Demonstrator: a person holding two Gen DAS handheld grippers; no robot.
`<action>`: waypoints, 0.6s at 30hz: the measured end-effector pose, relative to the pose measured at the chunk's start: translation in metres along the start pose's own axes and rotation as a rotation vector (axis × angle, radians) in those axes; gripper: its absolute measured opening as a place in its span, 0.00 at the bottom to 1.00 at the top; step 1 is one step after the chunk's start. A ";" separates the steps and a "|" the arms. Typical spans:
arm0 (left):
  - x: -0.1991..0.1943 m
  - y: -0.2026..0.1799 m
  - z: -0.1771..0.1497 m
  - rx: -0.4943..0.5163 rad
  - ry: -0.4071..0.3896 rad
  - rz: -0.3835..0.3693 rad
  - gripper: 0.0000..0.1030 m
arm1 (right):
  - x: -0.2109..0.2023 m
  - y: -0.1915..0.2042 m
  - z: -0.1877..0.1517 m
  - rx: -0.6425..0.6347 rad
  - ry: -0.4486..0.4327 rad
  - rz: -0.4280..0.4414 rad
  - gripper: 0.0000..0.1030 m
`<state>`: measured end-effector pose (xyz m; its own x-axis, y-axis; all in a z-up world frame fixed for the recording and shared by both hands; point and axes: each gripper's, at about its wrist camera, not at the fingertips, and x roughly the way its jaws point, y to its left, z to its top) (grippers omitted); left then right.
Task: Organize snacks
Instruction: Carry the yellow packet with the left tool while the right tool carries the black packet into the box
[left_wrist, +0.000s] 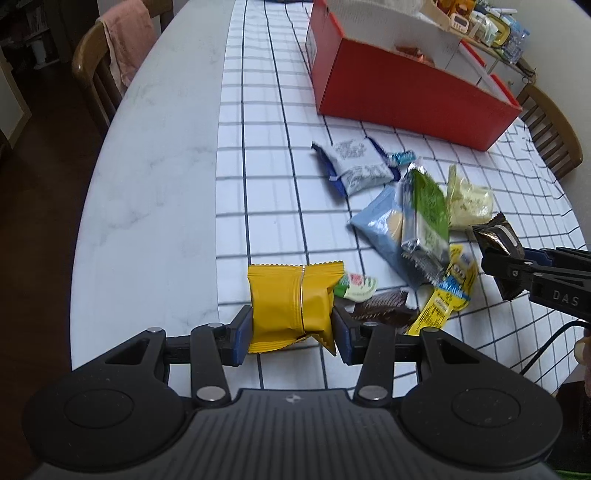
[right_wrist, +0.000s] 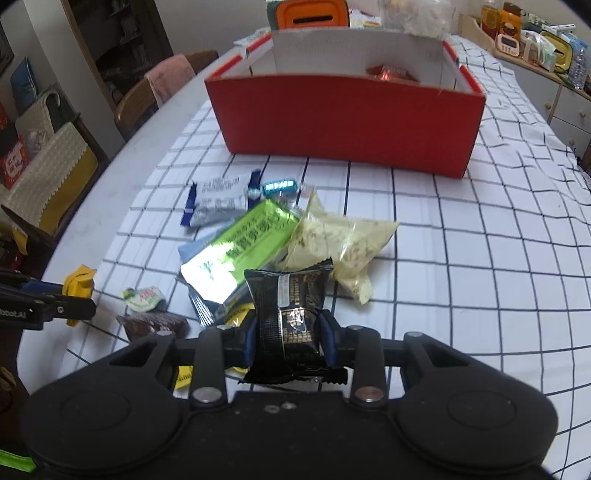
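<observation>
My left gripper (left_wrist: 293, 325) is shut on a yellow snack packet (left_wrist: 291, 301), its blue pads pressing both sides of it just above the checked cloth. In the right wrist view my right gripper (right_wrist: 290, 338) is shut on a black snack packet (right_wrist: 290, 306), which stands upright between the pads. The same black packet (left_wrist: 496, 236) and the right gripper's arm show at the right edge of the left view. A pile of loose snacks lies between them: a green foil pack (right_wrist: 243, 240), a pale yellow bag (right_wrist: 340, 240), a light blue bag (left_wrist: 380, 221), a white-and-blue packet (left_wrist: 354, 166). A red box (right_wrist: 343, 122) stands open behind the pile.
A brown packet (left_wrist: 380, 308), a small green-and-white sachet (left_wrist: 356, 286) and a yellow wrapper (left_wrist: 447, 295) lie near the left gripper. Wooden chairs (left_wrist: 92, 70) stand at the table's edges. The red box holds a reddish packet (right_wrist: 391, 74). A shelf of jars (right_wrist: 532, 44) is at the far right.
</observation>
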<state>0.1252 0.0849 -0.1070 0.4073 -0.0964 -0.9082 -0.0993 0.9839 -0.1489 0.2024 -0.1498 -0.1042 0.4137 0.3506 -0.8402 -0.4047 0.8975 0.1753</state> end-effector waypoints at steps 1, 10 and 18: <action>-0.003 -0.002 0.002 0.002 -0.010 -0.002 0.43 | -0.003 -0.001 0.002 0.004 -0.009 0.002 0.32; -0.028 -0.031 0.037 0.055 -0.094 0.021 0.43 | -0.034 -0.007 0.035 0.008 -0.098 -0.001 0.32; -0.040 -0.065 0.085 0.115 -0.179 0.025 0.43 | -0.050 -0.024 0.073 -0.003 -0.169 -0.024 0.32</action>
<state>0.1921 0.0380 -0.0275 0.5616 -0.0534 -0.8257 -0.0116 0.9973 -0.0724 0.2513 -0.1695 -0.0285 0.5540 0.3696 -0.7460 -0.3953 0.9054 0.1550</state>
